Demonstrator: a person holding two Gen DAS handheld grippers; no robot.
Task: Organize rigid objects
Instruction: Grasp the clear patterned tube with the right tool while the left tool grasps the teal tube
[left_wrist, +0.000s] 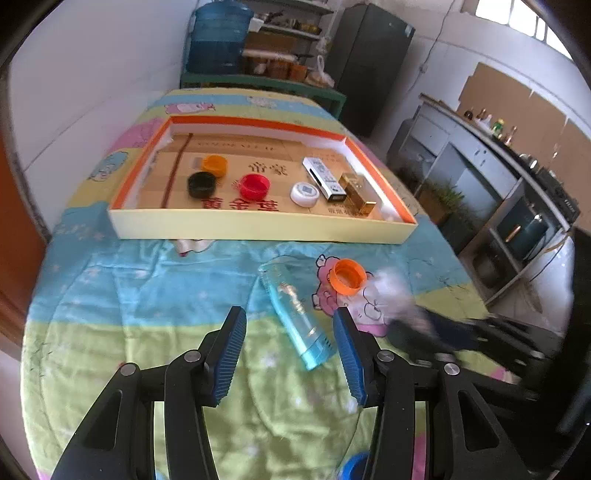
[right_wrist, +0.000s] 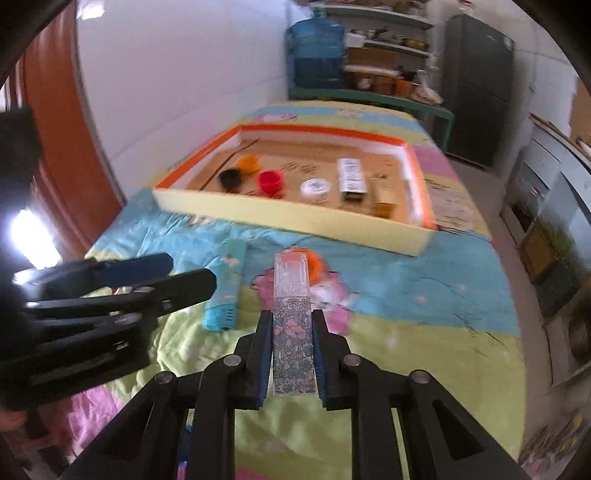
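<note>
My right claw clenches a flat rectangular box with a floral print and clear end, which points toward twelve o'clock. Only the right view shows this; in the left view that claw is a blur at three o'clock. My left claw is released, hovering low over the cartoon-print cloth, with the translucent blue rectangular case lying between its fingers. An orange plastic cap sits at one o'clock, before the shallow cardboard tray.
</note>
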